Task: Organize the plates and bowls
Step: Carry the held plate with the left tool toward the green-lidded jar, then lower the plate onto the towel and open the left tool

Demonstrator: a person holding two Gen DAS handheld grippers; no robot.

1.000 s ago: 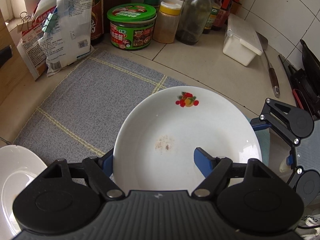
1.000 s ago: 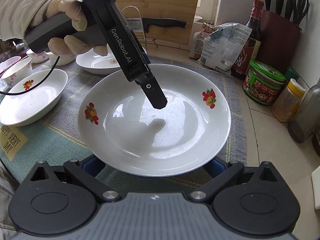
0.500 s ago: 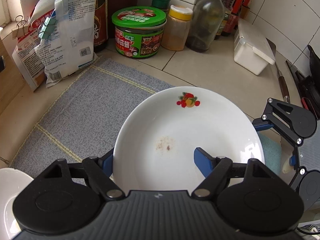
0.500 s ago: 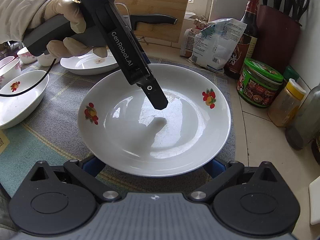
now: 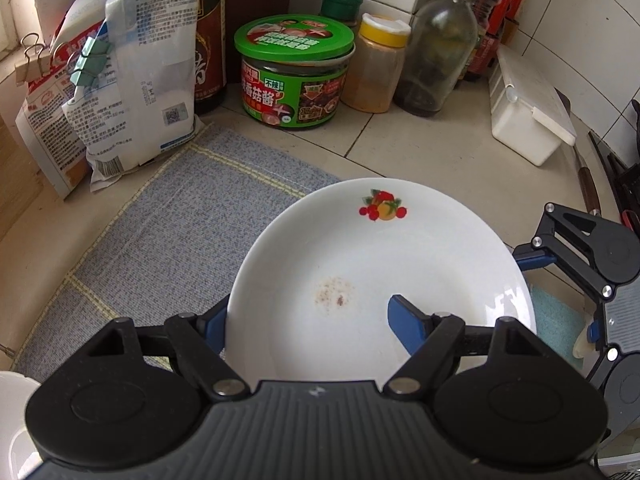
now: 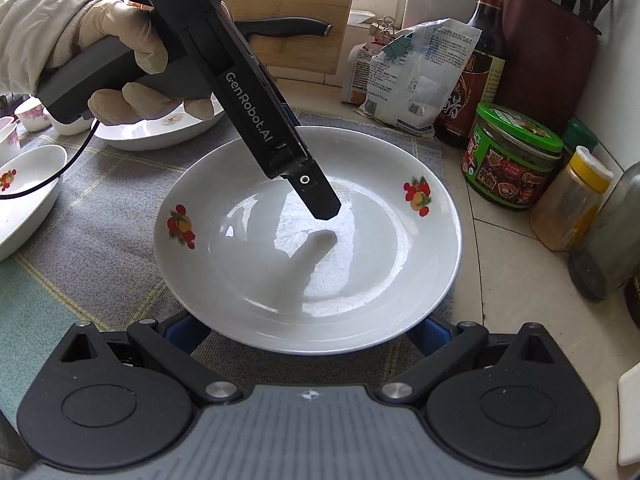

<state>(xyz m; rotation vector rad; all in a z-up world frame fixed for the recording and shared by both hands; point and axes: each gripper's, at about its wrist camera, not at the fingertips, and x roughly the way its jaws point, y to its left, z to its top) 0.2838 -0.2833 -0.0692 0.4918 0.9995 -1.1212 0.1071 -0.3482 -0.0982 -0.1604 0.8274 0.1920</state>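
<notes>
Over the mat (image 6: 100,232), both grippers' fingers (image 5: 404,320) pinch the level plate (image 6: 308,240).

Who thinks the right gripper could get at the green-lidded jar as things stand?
Probably not yet: the plate lies across the right gripper, so it cannot close on the jar off to its right.

The plate (image 6: 308,248) looks like glossy white glazed ceramic, mirroring light, with a dull brownish speckled patch at its centre. Under it lies a coarse woven cloth mat (image 5: 160,232), matt grey. At its 12 o'clock stand a glossy green plastic-lidded jar (image 5: 294,72) and crinkled paper packets (image 5: 148,76). The desk (image 5: 432,152) is smooth tile.
</notes>
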